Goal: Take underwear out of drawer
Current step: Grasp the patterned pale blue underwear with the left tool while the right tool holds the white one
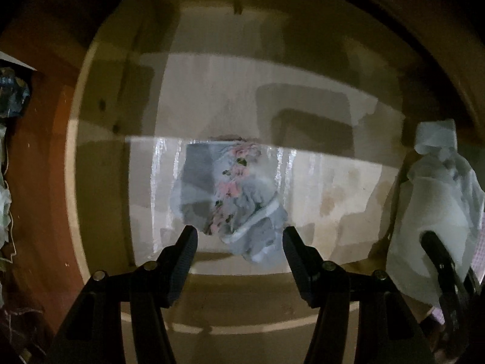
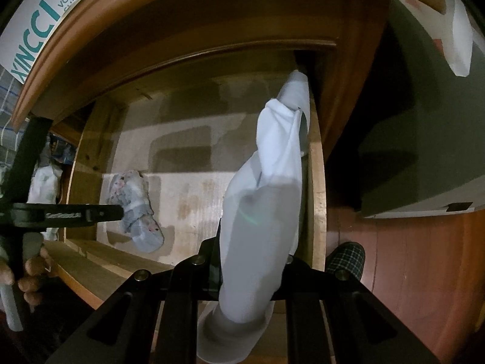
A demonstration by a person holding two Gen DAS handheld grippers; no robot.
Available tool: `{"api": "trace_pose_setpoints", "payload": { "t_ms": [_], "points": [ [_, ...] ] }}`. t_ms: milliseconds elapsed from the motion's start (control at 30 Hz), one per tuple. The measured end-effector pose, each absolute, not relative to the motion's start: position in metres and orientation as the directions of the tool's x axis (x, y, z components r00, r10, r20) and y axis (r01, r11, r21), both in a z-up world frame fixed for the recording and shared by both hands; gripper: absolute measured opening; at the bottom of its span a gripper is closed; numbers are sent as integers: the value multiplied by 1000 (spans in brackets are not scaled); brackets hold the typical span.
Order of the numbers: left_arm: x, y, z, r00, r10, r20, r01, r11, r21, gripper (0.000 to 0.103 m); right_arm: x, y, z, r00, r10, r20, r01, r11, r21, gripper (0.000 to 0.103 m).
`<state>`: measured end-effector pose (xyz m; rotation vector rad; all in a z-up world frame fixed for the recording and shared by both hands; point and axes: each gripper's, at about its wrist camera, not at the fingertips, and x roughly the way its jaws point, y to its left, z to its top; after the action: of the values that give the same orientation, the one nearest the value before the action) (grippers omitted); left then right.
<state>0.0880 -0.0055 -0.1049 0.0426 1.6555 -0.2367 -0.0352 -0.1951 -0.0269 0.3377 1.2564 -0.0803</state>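
Left gripper (image 1: 239, 239) fingers (image 1: 186, 245) stand partly open with nothing between them, pointing down into the open drawer (image 1: 100, 139) just above the grey floral underwear (image 1: 230, 194), which lies crumpled on the drawer floor towards the front; pads not touching the cloth as far as the left wrist view shows. Right gripper (image 2: 251, 261) is clamped shut on a white garment (image 2: 272, 182) (pale, long, hangs twisted; probably another pair of underwear but too bunched to tell), held up over the right-hand side of the drawer, its far end near the back right corner. In the right wrist view the left gripper's finger sits over the floral piece, and a hand (image 2: 27, 276) holds that gripper's handle at far left. Progress, as a judgement: roughly halfway, since one item is gripped and lifted but not yet clear of the drawer, and the floral piece is not yet grasped. Left to do: lower and close the left fingers on the floral piece, then bring both garments out. No other clothing visible inside the drawer.
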Motion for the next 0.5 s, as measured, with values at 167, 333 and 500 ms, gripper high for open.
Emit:
{"api": "trace_pose_setpoints", "payload": {
  "t_ms": [167,333,500],
  "points": [
    [95,-9,-117,-139,-130,-982,119,982,-147,60,-37,-197,-27,311,131,-941,244,946,213,13],
    [100,-16,-129,-174,-83,-981,124,987,-105,60,-38,-198,-27,307,135,-942,240,947,214,13],
    [104,-19,-141,-247,-61,-967,137,986,-97,60,-38,-198,-27,301,139,-944,236,948,215,14]
  ]
}}
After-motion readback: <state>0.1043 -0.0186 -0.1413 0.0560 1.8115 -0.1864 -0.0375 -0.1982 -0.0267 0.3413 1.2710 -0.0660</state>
